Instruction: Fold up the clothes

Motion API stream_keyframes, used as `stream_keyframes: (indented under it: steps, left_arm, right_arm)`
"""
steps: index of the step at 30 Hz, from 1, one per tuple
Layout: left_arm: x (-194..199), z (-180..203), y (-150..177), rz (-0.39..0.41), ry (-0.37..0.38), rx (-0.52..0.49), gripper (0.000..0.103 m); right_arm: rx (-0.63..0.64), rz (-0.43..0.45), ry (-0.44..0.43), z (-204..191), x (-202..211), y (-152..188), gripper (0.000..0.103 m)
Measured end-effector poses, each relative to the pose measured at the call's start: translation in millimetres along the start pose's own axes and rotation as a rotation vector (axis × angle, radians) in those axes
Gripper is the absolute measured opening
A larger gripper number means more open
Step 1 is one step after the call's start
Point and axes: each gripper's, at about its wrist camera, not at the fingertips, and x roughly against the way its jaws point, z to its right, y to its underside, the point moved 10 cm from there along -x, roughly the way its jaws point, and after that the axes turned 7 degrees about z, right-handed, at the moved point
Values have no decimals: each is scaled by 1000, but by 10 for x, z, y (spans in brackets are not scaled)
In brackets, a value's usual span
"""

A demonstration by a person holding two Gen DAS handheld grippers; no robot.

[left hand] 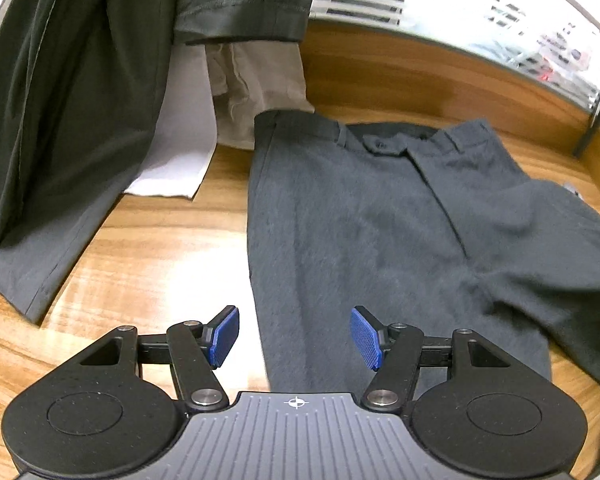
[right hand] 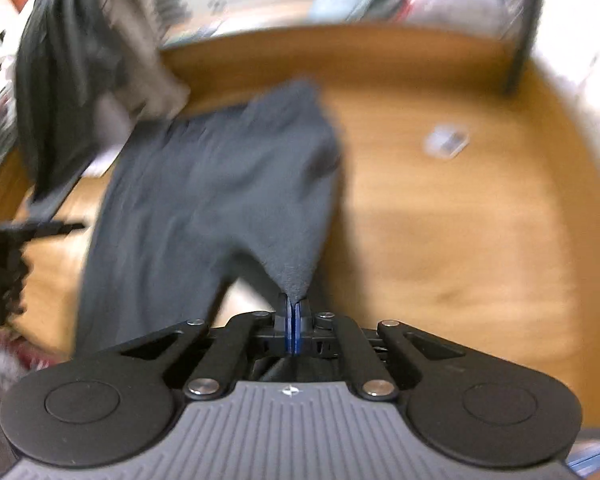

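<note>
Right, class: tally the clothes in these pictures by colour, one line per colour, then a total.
Grey trousers, flat on the table: 1
Dark green garments, hanging at the left: 1 at least; layers hard to separate
Beige garment: 1
White cloth: 1
Total: 4

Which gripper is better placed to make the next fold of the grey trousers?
Probably right: the right gripper is shut on the grey trousers, lifting one leg. The left gripper is open above them.

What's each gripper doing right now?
Left gripper: open, empty, over the grey trousers.
Right gripper: closed on a pinch of the trousers' fabric.
</note>
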Motion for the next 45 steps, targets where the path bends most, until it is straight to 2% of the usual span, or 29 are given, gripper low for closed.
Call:
stream_keyframes:
  steps: [2, 4, 5, 6, 8, 20, 32, 45]
  left_arm:
    - [-6, 8, -37, 8, 5, 13, 64]
    - [-26, 3, -62, 11, 3, 25, 64]
    - [-38, -7, -70, 12, -3, 30, 64]
    - [-44, -24, -77, 14, -10, 36, 64]
    - [-56, -68, -100, 20, -22, 46, 64]
    - [-347, -362, -341, 19, -95, 116, 64]
    - [-847, -487, -638, 1, -115, 159, 64]
    - [-1468, -470, -1013, -18, -121, 202, 64]
  right_arm:
    - [30, 25, 51, 138, 64, -126, 2]
    - [67, -6, 75, 223, -29, -110, 6]
    - [82, -24, 77, 244, -77, -89, 13]
    - [95, -24, 81, 252, -117, -82, 29]
    - [117, -14, 90, 262, -197, -73, 51]
    - [59, 8, 12, 216, -1002, -442, 52]
    - [62, 90, -23, 242, -1942, -1257, 52]
    - [138, 9, -76, 150, -3304, -1746, 53]
